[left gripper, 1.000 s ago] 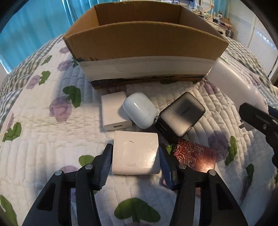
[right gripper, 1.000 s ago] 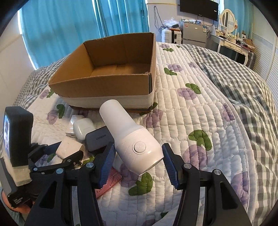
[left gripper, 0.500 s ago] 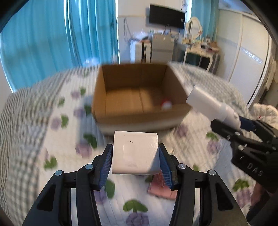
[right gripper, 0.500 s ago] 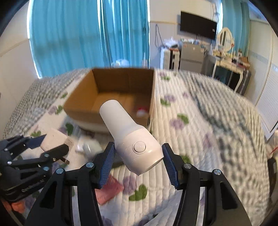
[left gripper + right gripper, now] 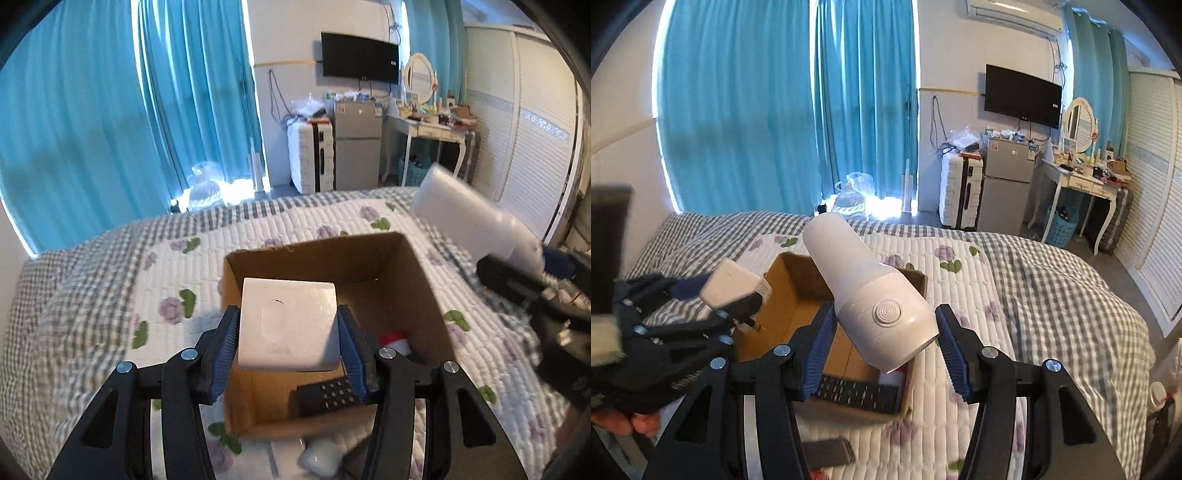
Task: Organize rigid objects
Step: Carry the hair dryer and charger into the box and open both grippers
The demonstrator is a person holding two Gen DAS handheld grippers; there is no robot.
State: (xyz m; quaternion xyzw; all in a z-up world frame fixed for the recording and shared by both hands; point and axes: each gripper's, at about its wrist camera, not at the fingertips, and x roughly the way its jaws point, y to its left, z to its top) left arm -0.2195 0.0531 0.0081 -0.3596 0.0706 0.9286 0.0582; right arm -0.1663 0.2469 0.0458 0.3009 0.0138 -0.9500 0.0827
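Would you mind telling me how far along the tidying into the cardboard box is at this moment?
Partly done: a black remote and a red-and-white item already lie in the cardboard box. In hand: the left gripper holds a white square box over the opening, and the right gripper holds a white cylindrical device above it. Left: releasing both, plus a white rounded case on the quilt.

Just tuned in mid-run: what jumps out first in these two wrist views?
Both grippers are loaded above the open brown cardboard box on the flower-print quilt. The left gripper clamps a flat white square charger block over the box's near half; the right gripper grips a chunky white cylindrical device with a round ribbed button over its right side. A black keypad remote already lies inside the box.
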